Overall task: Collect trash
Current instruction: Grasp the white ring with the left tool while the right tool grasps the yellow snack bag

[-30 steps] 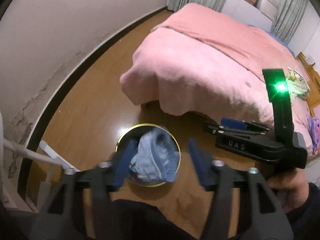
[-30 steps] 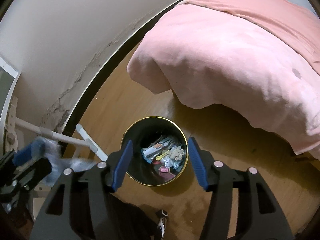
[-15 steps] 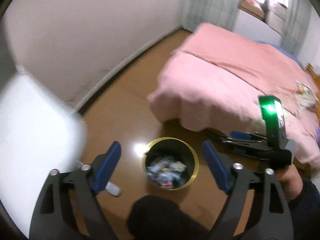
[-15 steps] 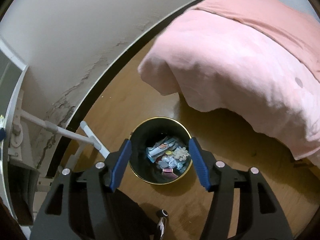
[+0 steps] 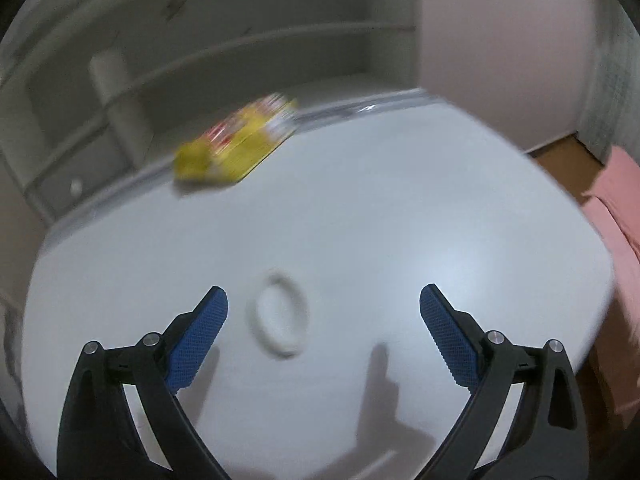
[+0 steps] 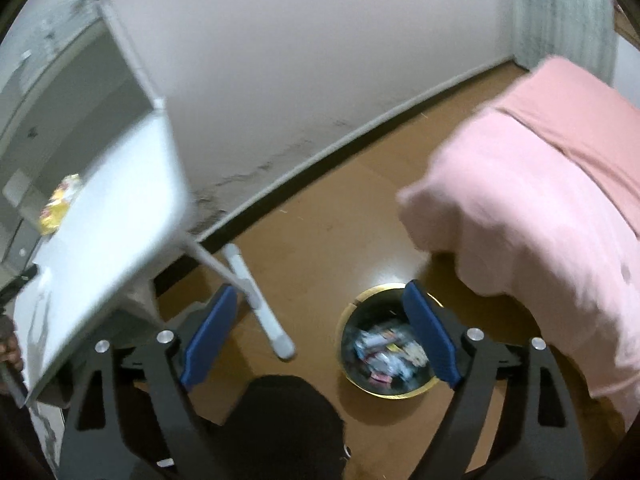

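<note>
The left gripper (image 5: 323, 322) hangs over a white table (image 5: 400, 208), its 2 blue-padded fingers spread wide and holding nothing. A yellow snack wrapper (image 5: 236, 142) lies well ahead of it at the table's far edge, just in front of a grey shelf unit (image 5: 200, 40); the view is blurred, so the print on the wrapper cannot be read. A shallow round dent (image 5: 280, 314) marks the tabletop between the fingers.

The right gripper (image 6: 320, 332), also spread and empty, points down at the wooden floor (image 6: 340, 220), where a black, gold-rimmed bin (image 6: 384, 354) holding mixed litter stands beside a bed with a pink blanket (image 6: 540, 200). From this side the wrapper (image 6: 60, 204) shows small on the table (image 6: 120, 200), well apart from the bin.

By the look of it, the step in hand is the reach for another piece of trash. The next move calls for carrying the left gripper forward across the table, lowering its fingers around the wrapper's near edge and pinching the thin, flat foil before taking it to the bin.
</note>
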The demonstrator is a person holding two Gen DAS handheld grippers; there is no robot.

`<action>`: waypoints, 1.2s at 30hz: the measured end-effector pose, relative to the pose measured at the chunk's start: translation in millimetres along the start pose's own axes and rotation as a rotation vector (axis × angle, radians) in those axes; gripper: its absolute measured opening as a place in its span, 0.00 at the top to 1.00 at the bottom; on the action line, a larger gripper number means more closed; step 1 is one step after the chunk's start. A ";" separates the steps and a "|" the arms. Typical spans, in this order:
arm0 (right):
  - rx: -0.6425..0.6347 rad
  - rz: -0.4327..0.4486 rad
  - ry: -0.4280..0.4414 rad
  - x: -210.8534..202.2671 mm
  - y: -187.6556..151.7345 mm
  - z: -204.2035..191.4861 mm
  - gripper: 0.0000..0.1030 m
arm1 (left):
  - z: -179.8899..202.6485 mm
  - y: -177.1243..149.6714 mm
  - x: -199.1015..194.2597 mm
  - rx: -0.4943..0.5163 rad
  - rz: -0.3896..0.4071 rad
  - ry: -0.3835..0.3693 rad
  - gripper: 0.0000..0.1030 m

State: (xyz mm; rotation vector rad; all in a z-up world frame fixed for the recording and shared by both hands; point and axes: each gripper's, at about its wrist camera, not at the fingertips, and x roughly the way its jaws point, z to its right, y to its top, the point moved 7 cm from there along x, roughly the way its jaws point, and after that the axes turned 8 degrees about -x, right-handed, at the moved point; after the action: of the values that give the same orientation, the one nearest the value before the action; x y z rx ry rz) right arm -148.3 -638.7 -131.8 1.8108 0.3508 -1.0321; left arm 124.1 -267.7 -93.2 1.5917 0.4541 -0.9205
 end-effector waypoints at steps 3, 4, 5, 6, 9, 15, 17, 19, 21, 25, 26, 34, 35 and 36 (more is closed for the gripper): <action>-0.068 0.019 0.041 -4.0 20.2 -42.9 0.18 | -11.0 -7.5 9.2 -0.009 -0.014 -0.014 0.09; -0.095 0.023 0.050 -4.9 26.4 -57.9 0.18 | -11.5 -8.4 11.5 -0.007 -0.016 -0.016 0.09; -0.119 0.027 0.057 -5.4 31.3 -71.5 0.18 | -11.1 -9.4 15.9 -0.006 -0.020 -0.023 0.09; -0.143 0.028 0.065 -5.4 35.9 -85.2 0.18 | -18.7 -7.3 23.0 -0.005 -0.028 -0.030 0.10; -0.209 0.029 0.093 -3.2 50.6 -128.7 0.18 | -22.9 -12.7 30.2 -0.005 -0.056 -0.060 0.24; -0.319 0.000 0.173 16.4 78.0 -223.1 0.16 | -36.2 -14.1 22.8 -0.009 -0.053 -0.115 0.65; -0.345 -0.026 0.227 29.1 89.0 -266.2 0.16 | -44.5 -13.8 19.1 -0.019 -0.052 -0.124 0.65; -0.361 -0.059 0.285 45.1 103.2 -315.8 0.15 | -60.9 -16.6 11.3 -0.026 -0.042 -0.122 0.66; -0.354 -0.091 0.341 63.3 119.6 -364.8 0.11 | -77.7 -19.5 5.0 -0.040 -0.044 -0.118 0.66; -0.265 -0.182 0.434 112.3 154.7 -461.4 0.09 | -109.7 -27.5 -8.6 -0.062 -0.034 -0.092 0.66; -0.242 -0.215 0.434 125.0 160.3 -481.0 0.09 | -119.4 -30.6 -12.0 -0.079 -0.033 -0.088 0.66; -0.132 -0.334 0.195 221.7 182.9 -549.3 0.09 | -174.8 -46.8 -26.9 -0.182 -0.022 -0.051 0.66; -0.118 -0.342 0.181 227.8 181.7 -551.0 0.08 | -178.5 -47.6 -27.6 -0.187 -0.022 -0.052 0.66; -0.107 -0.339 0.163 231.3 181.7 -552.1 0.05 | -182.0 -48.9 -27.6 -0.194 -0.024 -0.057 0.66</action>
State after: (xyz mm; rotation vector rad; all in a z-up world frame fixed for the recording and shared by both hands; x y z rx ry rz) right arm 376.7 -298.9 -115.0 1.7791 0.8196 -1.0730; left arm 128.2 -77.5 -102.3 1.3832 0.5075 -0.9095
